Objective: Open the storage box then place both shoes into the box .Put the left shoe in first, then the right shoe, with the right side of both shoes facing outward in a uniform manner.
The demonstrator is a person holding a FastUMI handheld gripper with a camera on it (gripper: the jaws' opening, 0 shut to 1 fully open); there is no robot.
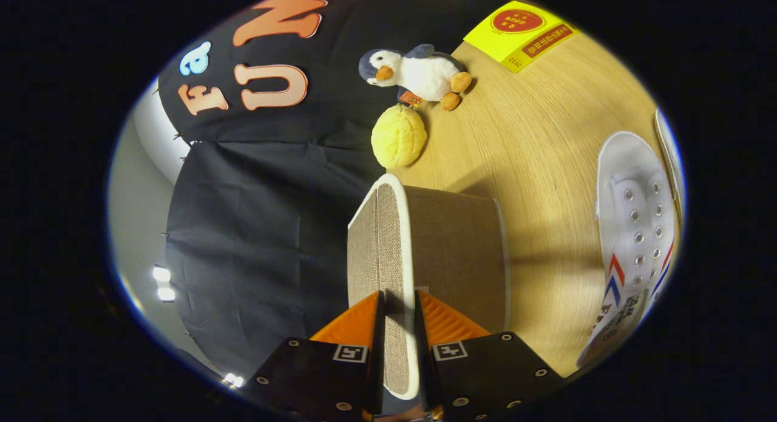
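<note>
The yellow card [519, 33] shows "2022"; its other print is too small to read.

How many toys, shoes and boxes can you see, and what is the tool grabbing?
Soft toys: 2, a penguin and a yellow ball
Shoes: 1, a white shoe
Boxes: 1, a storage box; the tool pinches its lid
Total: 4

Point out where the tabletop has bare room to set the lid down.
Bare table lies between the storage box and white shoe. It is crowded beyond the box, around the penguin and yellow ball. The gripper jaws clamp the lid.
</note>
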